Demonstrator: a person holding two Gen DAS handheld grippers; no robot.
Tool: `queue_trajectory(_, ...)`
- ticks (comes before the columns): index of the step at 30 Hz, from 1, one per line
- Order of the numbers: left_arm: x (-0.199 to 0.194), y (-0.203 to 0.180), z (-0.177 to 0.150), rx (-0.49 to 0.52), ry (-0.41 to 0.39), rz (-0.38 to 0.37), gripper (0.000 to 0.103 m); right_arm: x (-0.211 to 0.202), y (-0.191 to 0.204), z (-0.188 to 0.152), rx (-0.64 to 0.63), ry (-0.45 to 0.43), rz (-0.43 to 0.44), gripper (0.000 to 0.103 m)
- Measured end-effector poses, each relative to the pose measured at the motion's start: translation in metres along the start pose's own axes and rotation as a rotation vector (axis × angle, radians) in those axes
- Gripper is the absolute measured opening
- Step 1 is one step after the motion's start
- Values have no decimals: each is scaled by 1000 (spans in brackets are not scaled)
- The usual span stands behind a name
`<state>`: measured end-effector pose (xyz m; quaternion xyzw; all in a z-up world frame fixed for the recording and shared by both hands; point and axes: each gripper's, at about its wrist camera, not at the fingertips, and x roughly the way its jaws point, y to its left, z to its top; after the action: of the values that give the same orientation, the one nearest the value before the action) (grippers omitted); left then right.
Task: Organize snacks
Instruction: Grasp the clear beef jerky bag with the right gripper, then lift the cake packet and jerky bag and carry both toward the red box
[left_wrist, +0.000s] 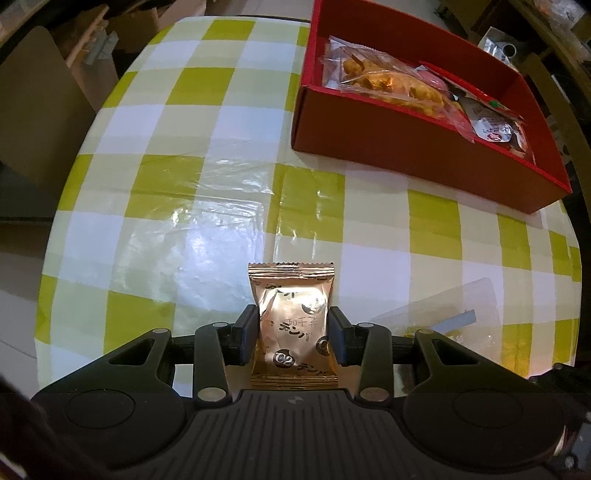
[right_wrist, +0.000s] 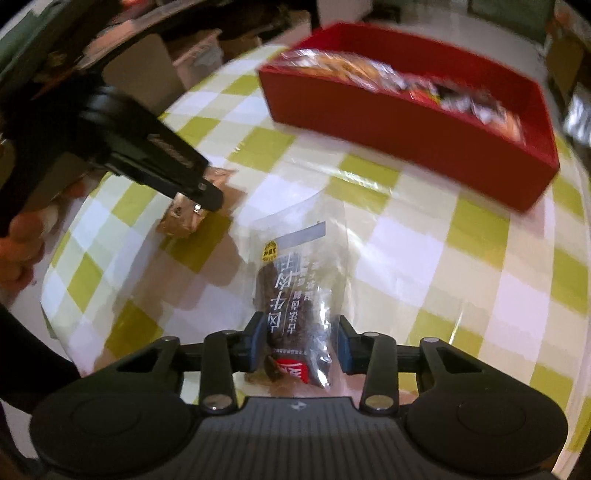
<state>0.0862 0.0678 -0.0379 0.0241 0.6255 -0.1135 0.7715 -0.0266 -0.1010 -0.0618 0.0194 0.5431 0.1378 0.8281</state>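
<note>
both fingers pinch packets: left gripper (left_wrist: 293, 332) a gold "c2" snack (left_wrist: 291, 314), right gripper (right_wrist: 298, 341) a clear jerky pack (right_wrist: 295, 295).

The box (left_wrist: 417, 147) sits on the table (left_wrist: 184, 155), snack packs (left_wrist: 391, 79) inside it. Nearer than the box lie a foil packet (left_wrist: 291, 321) and, to its right, a clear packet (right_wrist: 295, 291).

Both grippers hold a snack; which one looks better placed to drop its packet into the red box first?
Probably the right gripper: shut on the clear packet of dark snack, the red cardboard box looms nearer ahead. The left gripper, shut on the gold foil packet, sits farther back.
</note>
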Motion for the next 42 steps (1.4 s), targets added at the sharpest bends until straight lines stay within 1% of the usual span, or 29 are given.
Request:
queue_trajectory(2, 1, -1, 0, 3, 2, 2, 48, 3, -4, 0, 43, -11, -6, 50)
queue_trajectory(3, 1, -1, 0, 4, 2, 4, 48, 7, -5, 1, 72, 12, -13, 55)
queue_trajectory(4, 2, -2, 0, 4, 3, 5, 48, 10, -3, 2, 86, 32, -23, 62)
queue_trajectory(5, 2, -2, 0, 4, 4, 5, 48, 12, 1, 3, 79, 33, -40, 65)
queue_trajectory(7, 2, -2, 1, 7, 5, 3, 49, 14, 18, 2, 17, 19, -73, 76)
queue_trajectory(8, 2, -2, 1, 7, 5, 5, 49, 17, 25, 0, -10, 27, -89, 81)
queue_trajectory(9, 2, -2, 1, 5, 5, 3, 49, 22, 33, -2, -32, 47, -105, 92)
queue_trajectory(10, 2, 0, 1, 2, 7, -1, 49, 28, 39, -6, -51, 66, -120, 98)
queue_trajectory(11, 2, 0, 1, 2, 7, -4, 49, 32, 46, -11, -88, 69, -142, 102)
queue_trajectory(12, 2, 1, 0, 3, 7, -3, 49, 36, 52, -17, -139, 61, -167, 103)
queue_trajectory(13, 2, 3, 0, 2, 7, -2, 49, 39, 56, -21, -171, 48, -202, 103)
queue_trajectory(15, 1, 5, -1, -2, 8, -7, 49, 37, 50, -19, -133, 54, -192, 103)
queue_trajectory(17, 0, 6, -2, -5, 8, -13, 49, 31, 44, -16, -105, 51, -195, 96)
queue_trajectory(19, -2, 6, -2, -2, 5, -22, 49, 26, 38, -15, -87, 48, -210, 94)
queue_trajectory(21, -3, 6, -2, 2, 0, -27, 49, 22, 32, -15, -66, 47, -190, 91)
queue_trajectory(22, -4, 7, -2, 2, -1, -30, 48, 20, 32, -14, -61, 45, -189, 89)
queue_trajectory(26, -6, 6, 0, 10, -5, -40, 48, 13, 20, -12, -13, 25, -189, 88)
queue_trajectory(29, -5, 3, -1, 28, -5, -30, 45, 7, 12, -11, 14, 10, -178, 87)
queue_trajectory(30, -3, 2, -2, 32, 4, -28, 46, 4, 10, -11, 20, 0, -177, 87)
queue_trajectory(32, 2, 3, -2, 29, 13, -20, 55, -3, 6, -10, 38, -23, -157, 87)
queue_trajectory(33, 4, 3, -3, 25, 13, -10, 69, -6, 4, -9, 45, -35, -154, 87)
queue_trajectory(34, 6, 2, -3, 20, 8, 5, 74, -8, 3, -7, 48, -44, -151, 87)
queue_trajectory(35, 8, 1, -3, 16, 5, 20, 73, -12, 2, -5, 55, -59, -145, 87)
queue_trajectory(36, 11, 0, -2, 9, 6, 30, 67, -14, 1, -4, 61, -70, -140, 87)
queue_trajectory(37, 16, -1, -1, -5, 14, 34, 66, -17, 0, -2, 66, -79, -133, 87)
queue_trajectory(38, 20, -2, 0, -20, 19, 41, 68, -19, 0, -1, 69, -90, -126, 87)
queue_trajectory(39, 21, -6, 0, -17, 3, 60, 70, -22, 0, 1, 68, -98, -121, 87)
queue_trajectory(41, 24, -16, -2, 7, -6, 114, 68, -26, -1, 5, 65, -115, -115, 87)
queue_trajectory(42, 23, -19, -3, 11, -12, 120, 61, -28, -2, 7, 62, -127, -114, 87)
